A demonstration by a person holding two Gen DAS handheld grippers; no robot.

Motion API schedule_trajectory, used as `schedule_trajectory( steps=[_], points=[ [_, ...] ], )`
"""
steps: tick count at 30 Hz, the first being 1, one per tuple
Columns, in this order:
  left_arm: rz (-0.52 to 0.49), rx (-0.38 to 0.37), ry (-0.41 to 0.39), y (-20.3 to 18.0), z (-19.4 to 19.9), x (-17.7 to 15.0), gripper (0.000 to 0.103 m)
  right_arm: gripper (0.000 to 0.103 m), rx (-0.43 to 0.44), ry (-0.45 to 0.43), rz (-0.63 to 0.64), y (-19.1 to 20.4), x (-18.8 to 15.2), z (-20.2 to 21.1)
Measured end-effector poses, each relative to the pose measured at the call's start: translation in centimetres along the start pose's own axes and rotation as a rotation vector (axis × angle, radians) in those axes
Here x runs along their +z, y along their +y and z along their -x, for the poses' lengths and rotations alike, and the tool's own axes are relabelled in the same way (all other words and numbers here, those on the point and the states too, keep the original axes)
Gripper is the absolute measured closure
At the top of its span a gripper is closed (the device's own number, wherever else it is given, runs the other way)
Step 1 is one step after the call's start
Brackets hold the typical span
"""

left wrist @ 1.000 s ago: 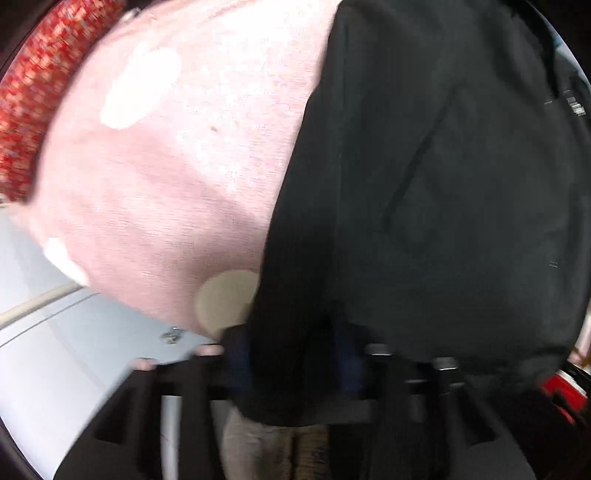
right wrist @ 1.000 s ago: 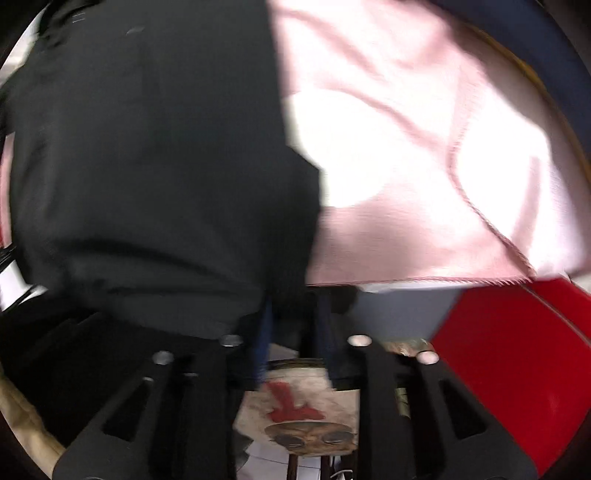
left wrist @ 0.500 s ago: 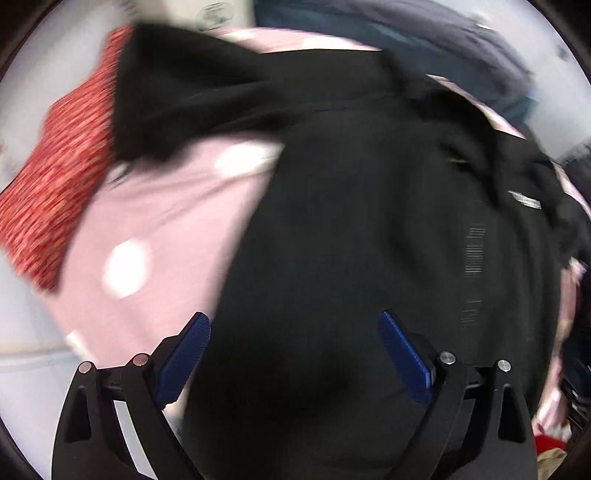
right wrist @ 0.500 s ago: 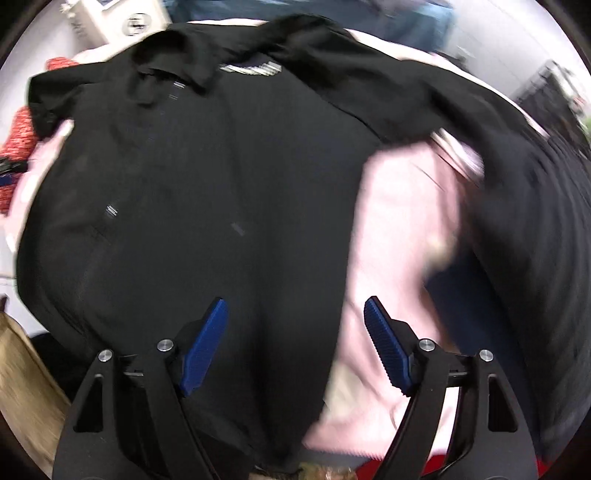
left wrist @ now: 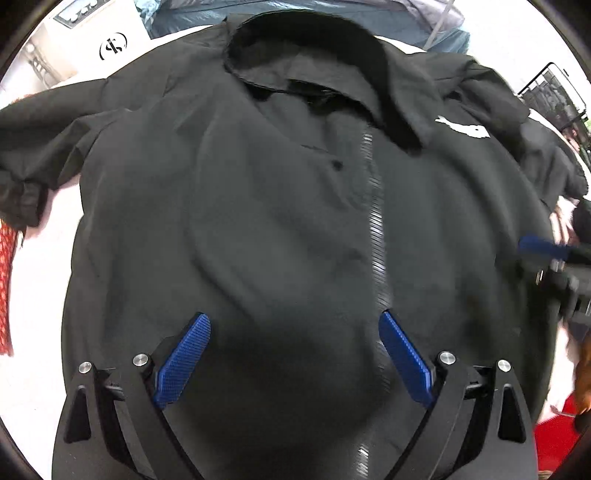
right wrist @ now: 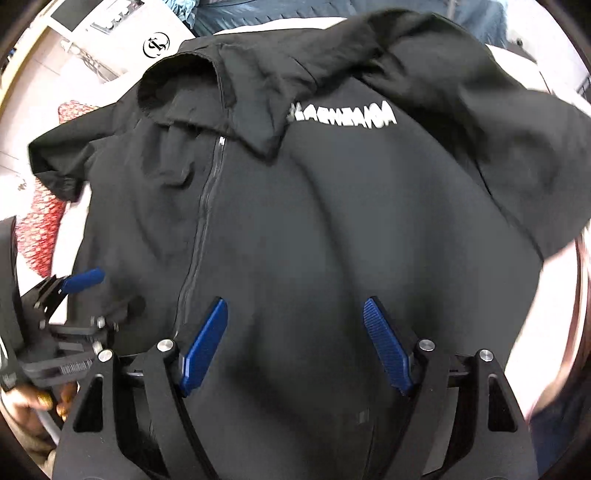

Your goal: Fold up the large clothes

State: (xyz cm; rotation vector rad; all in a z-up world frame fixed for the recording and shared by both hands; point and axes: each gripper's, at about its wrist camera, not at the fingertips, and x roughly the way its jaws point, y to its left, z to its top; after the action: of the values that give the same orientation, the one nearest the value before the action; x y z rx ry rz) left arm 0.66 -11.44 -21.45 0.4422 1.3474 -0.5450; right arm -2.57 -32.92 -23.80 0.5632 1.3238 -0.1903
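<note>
The jacket (left wrist: 295, 206) lies spread front up beneath me, collar (left wrist: 314, 62) at the far end, its zip (left wrist: 375, 229) running down the middle towards me. White lettering (right wrist: 341, 114) sits on the chest just beside the collar. One sleeve (left wrist: 33, 155) trails off to my left, its cuff bunched; the other (right wrist: 498, 122) drapes off to my right. The jacket rests on a pale pink cloth (left wrist: 33, 369) that shows at both sides.

My left gripper (left wrist: 293, 356) hovers over the lower front with its blue pads (left wrist: 183, 363) spread wide, nothing between them. My right gripper (right wrist: 295, 345) is over the lower front too, just right of the zip, pads (right wrist: 205, 347) equally wide and empty.

A red patterned cloth (right wrist: 40, 221) lies left of the jacket. Blue fabric (left wrist: 295, 16) is piled beyond the collar, and a white box (right wrist: 147, 37) with a round black logo stands at far left.
</note>
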Motion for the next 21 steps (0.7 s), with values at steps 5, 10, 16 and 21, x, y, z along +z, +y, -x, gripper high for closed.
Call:
schedule_trajectory(
  steps=[5,10,16,21],
  points=[
    [0.010,-0.012,-0.050,1.1,-0.3,4.4,0.012,0.027,-0.012,-0.067,0.077,2.8,7.2,-1.9],
    [-0.114,0.023,-0.091,0.0,-1.6,10.6,0.012,0.037,-0.075,-0.055,0.115,4.0,12.9,-5.4],
    [-0.134,0.000,-0.041,-1.2,-4.6,16.9,0.020,0.092,-0.040,-0.036,0.074,1.1,16.4,-6.2],
    [-0.096,-0.061,-0.029,-2.0,-5.9,23.8,0.068,0.095,-0.070,-0.185,-0.022,-1.4,24.3,-1.7]
  ],
)
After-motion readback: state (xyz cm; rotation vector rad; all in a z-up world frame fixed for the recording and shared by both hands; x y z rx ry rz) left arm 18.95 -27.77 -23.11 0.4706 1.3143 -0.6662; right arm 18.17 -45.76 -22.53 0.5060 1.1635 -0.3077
